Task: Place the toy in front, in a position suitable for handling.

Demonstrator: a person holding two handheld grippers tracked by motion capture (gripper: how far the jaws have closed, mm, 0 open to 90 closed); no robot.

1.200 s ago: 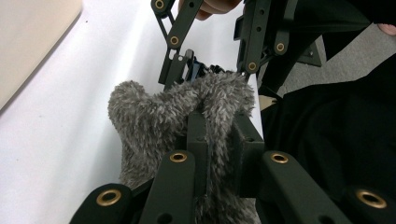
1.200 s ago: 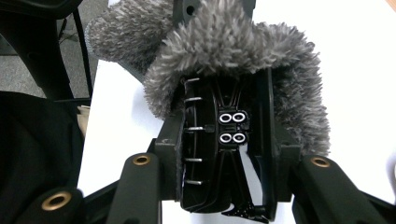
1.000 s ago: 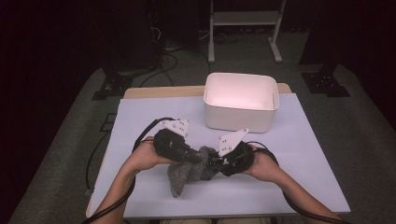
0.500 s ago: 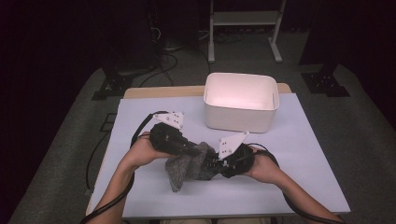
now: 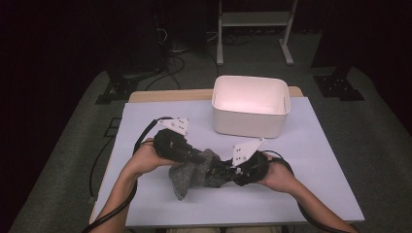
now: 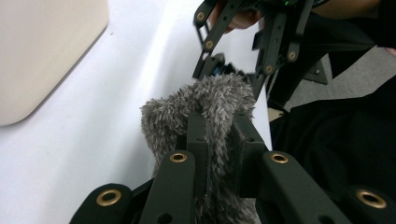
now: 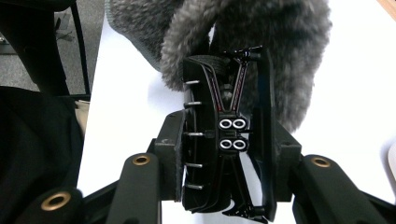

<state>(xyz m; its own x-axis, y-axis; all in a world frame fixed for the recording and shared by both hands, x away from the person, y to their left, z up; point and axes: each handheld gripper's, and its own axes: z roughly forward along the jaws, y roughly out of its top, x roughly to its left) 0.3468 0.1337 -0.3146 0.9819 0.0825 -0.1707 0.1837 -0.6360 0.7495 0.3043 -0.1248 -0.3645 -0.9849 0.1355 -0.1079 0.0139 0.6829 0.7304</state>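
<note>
White bin [image 5: 250,119] blocks far side

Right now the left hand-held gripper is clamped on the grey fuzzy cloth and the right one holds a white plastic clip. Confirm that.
Not quite. The left hand-held gripper is indeed clamped on the grey fuzzy cloth, but what the right hand-held gripper holds is a black plastic clip, not a white one. The right gripper view shows it between the jaws, its far end pushed into the cloth.

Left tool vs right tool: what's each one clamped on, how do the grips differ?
The left tool pinches a fold of the grey fuzzy sock, jaws nearly together. The right tool grips a black toy car, jaws set wider around its body, which reaches into the sock. Both are shut on something, facing each other over the table.
</note>
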